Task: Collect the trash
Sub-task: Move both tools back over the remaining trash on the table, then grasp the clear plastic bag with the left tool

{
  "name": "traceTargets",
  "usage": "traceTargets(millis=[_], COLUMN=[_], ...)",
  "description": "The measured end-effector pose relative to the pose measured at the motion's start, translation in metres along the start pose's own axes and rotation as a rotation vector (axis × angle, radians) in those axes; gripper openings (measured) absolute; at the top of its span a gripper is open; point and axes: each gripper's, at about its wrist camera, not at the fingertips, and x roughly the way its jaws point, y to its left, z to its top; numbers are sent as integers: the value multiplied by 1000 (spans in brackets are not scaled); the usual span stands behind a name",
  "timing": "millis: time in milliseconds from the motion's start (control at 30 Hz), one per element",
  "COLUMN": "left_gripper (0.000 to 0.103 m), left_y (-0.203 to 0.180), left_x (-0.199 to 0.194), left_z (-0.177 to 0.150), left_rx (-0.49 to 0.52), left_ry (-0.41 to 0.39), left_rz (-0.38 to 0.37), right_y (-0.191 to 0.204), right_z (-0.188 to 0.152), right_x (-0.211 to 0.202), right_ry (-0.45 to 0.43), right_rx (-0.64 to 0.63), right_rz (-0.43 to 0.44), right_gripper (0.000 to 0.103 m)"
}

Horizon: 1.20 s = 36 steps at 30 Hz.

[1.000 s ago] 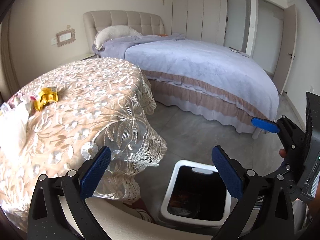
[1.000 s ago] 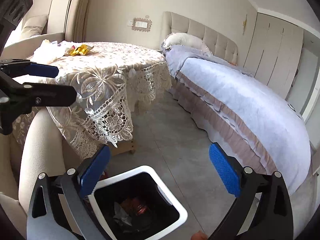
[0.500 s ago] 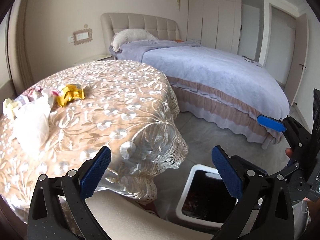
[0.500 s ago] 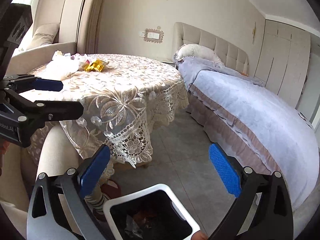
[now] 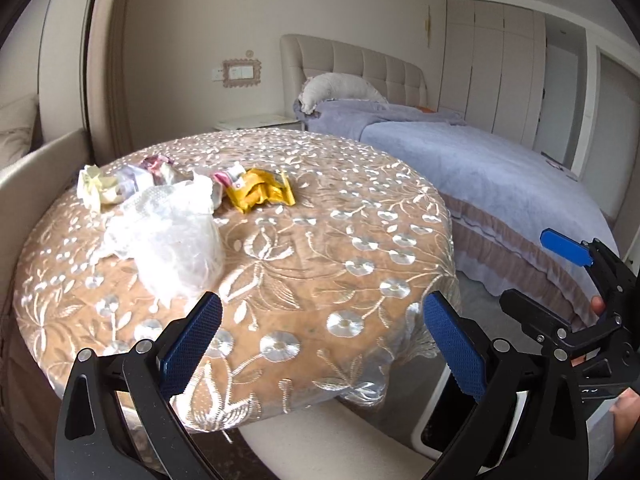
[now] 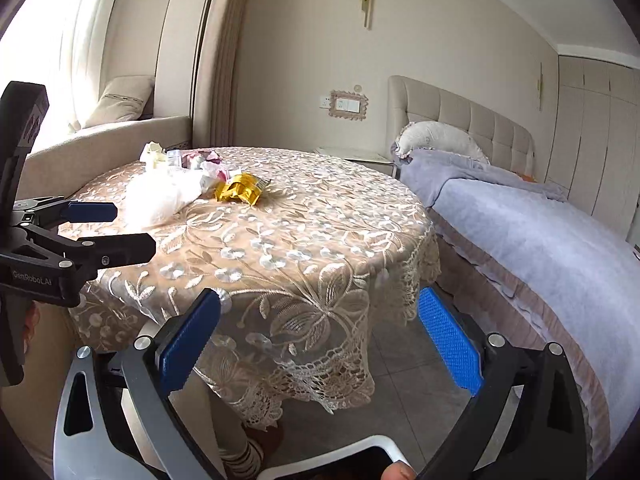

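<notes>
Both my views have swung up from the bin to the table since a second ago; only the bin's white rim shows at the bottom edge now. The trash sits on the table's far left: a yellow wrapper, a clear bag touching it, and crumpled scraps behind that I can't identify. A lace cloth covers the round table; a bed stands to the right and a sofa by the window. My left gripper and right gripper both gape wide, empty, short of the trash.
</notes>
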Motion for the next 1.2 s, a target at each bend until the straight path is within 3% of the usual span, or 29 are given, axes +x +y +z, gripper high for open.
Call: traceTargets(millis=[633, 800, 1133, 1167, 1200], left_gripper=[99, 99, 98, 89, 63], left_y=[87, 101, 100, 98, 97], left_x=[28, 45, 84, 87, 90], left_z=[19, 26, 38, 38, 38], left_rx=[-107, -141, -70, -52, -36], left_ry=[17, 59, 183, 195, 205], left_rz=[142, 117, 112, 108, 109], right_y=[43, 48, 50, 52, 52], right_z=[48, 63, 78, 79, 81], right_x=[66, 84, 114, 117, 120], right_ry=[-30, -36, -22, -18, -13], right_rx=[-51, -62, -85, -91, -96], right_rz=[151, 184, 220, 224, 228], right_gripper=[98, 98, 98, 98, 98])
